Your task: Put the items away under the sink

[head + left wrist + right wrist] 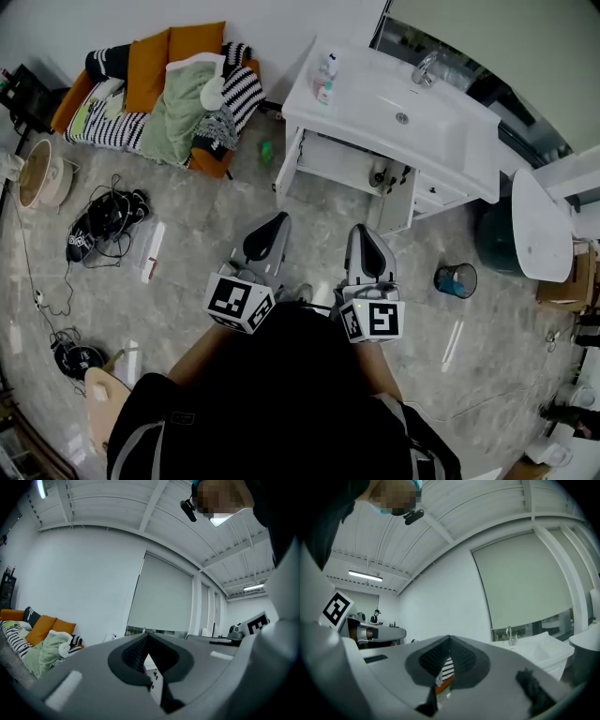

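Observation:
In the head view I hold both grippers level in front of me, a couple of steps short of the white sink cabinet (349,161). Its doors (289,159) stand open below the basin (412,108). Two bottles (326,77) stand on the counter's left end, and a small green item (266,150) lies on the floor left of the cabinet. My left gripper (272,221) (146,637) is shut with nothing in it. My right gripper (364,231) (449,640) is shut and empty too. The right gripper view shows the tap (509,633) off to the right.
An orange sofa (150,66) piled with striped cushions and green cloth stands at the back left. Cables and a black device (103,225) lie on the floor at the left. A blue bin (456,280) and a white fixture (539,225) are at the right.

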